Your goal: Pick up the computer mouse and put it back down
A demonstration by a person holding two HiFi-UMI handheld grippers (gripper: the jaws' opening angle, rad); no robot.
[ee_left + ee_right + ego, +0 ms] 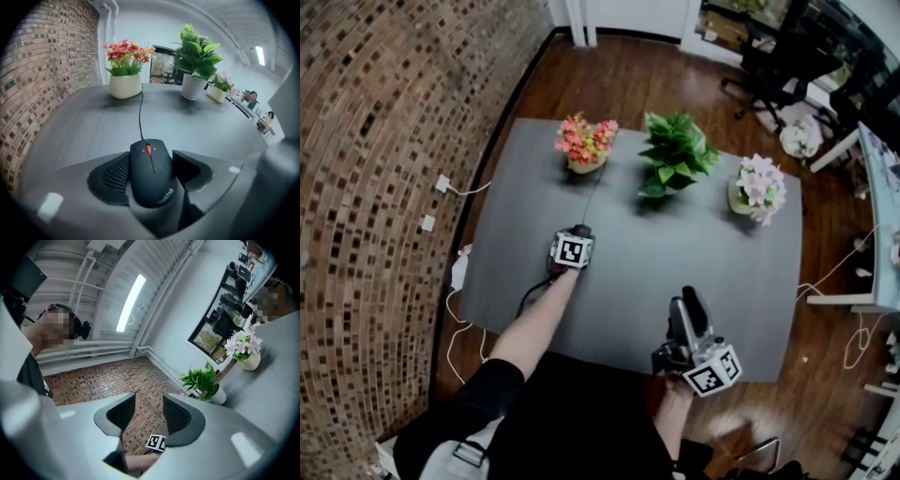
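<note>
Because the squeeze has to fall across the narrow width, the left gripper (150, 155) meets the computer mouse (151, 180) from its tail end, angled down at the table (675, 253), one jaw on each flank.

Computer mouse: black, corded, red scroll wheel. It is left of centre on the grey table, in front of the person, between the left jaws. Whether its underside has left the surface cannot be told.
- Long axis: runs away from the person, in line with the left gripper and crosswise to the squeeze.
- Heading: the nose, with buttons and wheel, points at the far edge and the pot of red flowers (125, 85). The rounded tail, with printed lettering, sits deep between the jaws.

Cable (139, 115): leaves the nose and runs toward that pot. It probably limits how high a lift should go.

Left gripper: jaws closed on the mouse, with the pads appearing to bear on both sides at mid-body. That hold is judged to sit near the balance point and clear of the buttons.

Right gripper (149, 408): jaws apart, nothing between them. Through the gap show the brick wall (140, 376) and the left gripper's marker cube (157, 442). It is held over the table's near edge, tipped slightly upward. It is judged parked aside, since one gripper suffices.

Green plant (194, 51) and pink flowers (757, 187): along the far edge, well apart from the mouse.
</note>
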